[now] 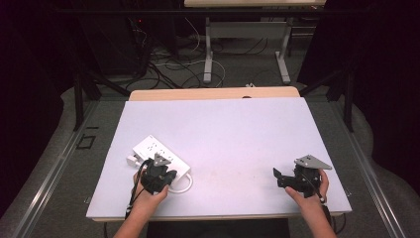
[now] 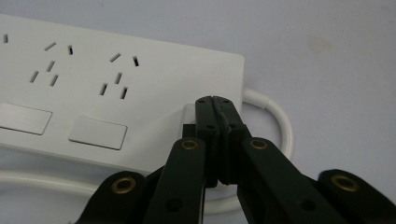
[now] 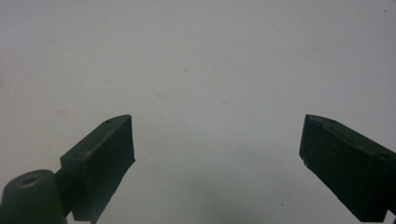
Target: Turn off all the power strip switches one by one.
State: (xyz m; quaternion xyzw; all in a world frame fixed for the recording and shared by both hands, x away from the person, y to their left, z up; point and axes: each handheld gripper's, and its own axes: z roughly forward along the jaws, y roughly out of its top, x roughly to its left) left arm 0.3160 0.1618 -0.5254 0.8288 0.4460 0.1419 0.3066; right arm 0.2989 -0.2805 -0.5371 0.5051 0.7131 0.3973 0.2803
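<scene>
The left hand-held gripper [image 2: 214,100] is clenched tight, its 2 black jaws pressed flat together with nothing between them. Their tips rest over the near corner of a white power strip [image 2: 116,88], on or just above a small raised switch there; whether they actually touch it I cannot tell. The strip lies directly ahead of this hand-held gripper and stretches away to its left, showing 2 sets of socket holes and 2 blank rectangular covers. Its white cord [image 2: 280,121] leaves the end just right of the jaw tips and loops back under the hand-held gripper. From above, the strip [image 1: 158,153] sits on the white worktop [image 1: 233,134], half covered by the left hand-held gripper [image 1: 157,174].

The right hand-held gripper [image 3: 217,149] is released, jaws spread wide over bare worktop, well apart from the strip and lying at the opposite near corner [image 1: 285,177].
</scene>
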